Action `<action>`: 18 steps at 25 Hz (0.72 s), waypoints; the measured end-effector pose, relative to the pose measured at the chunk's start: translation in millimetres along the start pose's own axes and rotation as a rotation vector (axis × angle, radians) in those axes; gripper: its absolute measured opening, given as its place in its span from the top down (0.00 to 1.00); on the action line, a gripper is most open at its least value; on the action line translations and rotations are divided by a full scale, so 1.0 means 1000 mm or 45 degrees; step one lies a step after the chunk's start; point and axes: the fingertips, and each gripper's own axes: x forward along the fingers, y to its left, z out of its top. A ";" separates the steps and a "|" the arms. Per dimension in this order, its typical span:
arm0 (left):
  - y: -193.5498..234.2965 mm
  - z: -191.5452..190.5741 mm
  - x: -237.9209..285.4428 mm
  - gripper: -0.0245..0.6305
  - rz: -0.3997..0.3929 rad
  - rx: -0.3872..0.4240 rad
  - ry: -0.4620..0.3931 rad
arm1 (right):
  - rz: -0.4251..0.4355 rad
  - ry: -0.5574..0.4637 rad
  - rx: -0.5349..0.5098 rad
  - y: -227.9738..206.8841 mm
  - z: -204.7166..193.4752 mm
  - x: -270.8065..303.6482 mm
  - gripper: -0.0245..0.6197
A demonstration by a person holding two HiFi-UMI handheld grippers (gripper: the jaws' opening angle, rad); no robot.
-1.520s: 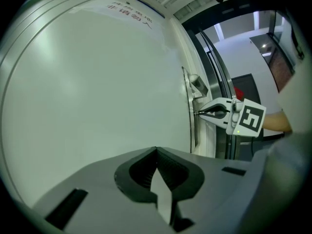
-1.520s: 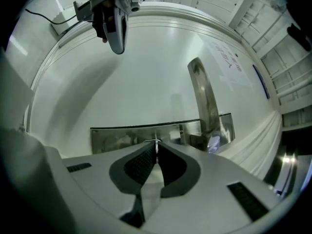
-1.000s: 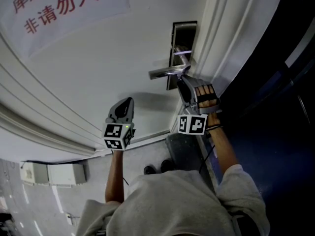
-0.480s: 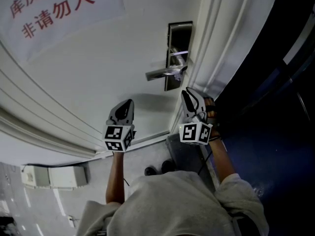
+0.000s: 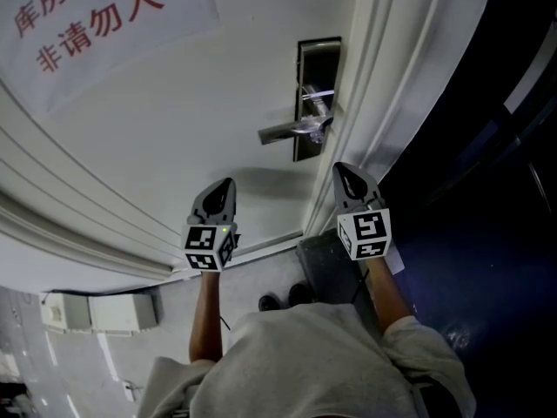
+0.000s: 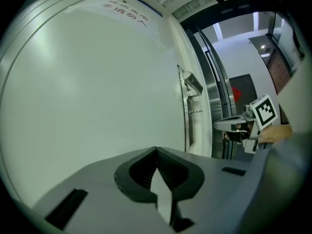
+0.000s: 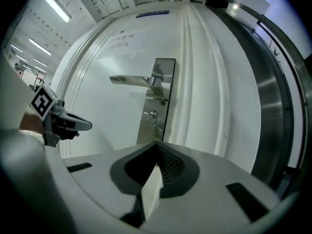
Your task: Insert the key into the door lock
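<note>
Now, left tool (image 5: 228,184) closed, empty, right tool (image 5: 342,169) just closed, empty, facing door lock (image 7: 153,115).

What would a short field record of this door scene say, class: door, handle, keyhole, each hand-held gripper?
Door: white, with red-lettered sign
Lever handle: silver, on lock plate
Keyhole: below handle; no key discernible
Left hand-held gripper: shut, empty, facing door
Right hand-held gripper: jaws just closed, empty, facing lock plate
</note>
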 end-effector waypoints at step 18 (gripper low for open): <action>0.067 -0.008 -0.074 0.94 0.313 -0.053 -0.012 | 0.236 -0.073 0.049 0.070 0.010 0.040 0.93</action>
